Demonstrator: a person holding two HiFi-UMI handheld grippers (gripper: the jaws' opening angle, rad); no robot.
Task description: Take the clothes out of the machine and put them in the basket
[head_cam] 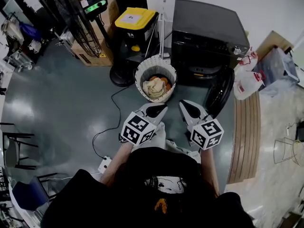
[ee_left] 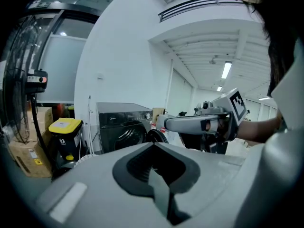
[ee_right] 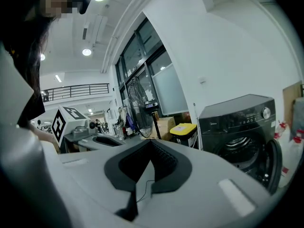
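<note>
Left tool (head_cam: 156, 109) and right tool (head_cam: 188, 108) side by side, pointing slightly down (jaws together, empty).

1. A black bin with a yellow lid (head_cam: 135, 19) stands at the far edge of the grey floor (head_cam: 57, 103).
2. A black standing fan (head_cam: 76, 23) rises just left of the bin.
3. Cardboard boxes (head_cam: 88, 55) sit behind the fan.
4. A black cable (head_cam: 110, 125) winds across the floor to a white power strip (head_cam: 104, 164).
5. White bags with red print (head_cam: 244, 82) lie near the floor's right edge, beside a wooden slatted board (head_cam: 247, 137).
6. Dark chairs (head_cam: 19, 146) stand along the left edge.
</note>
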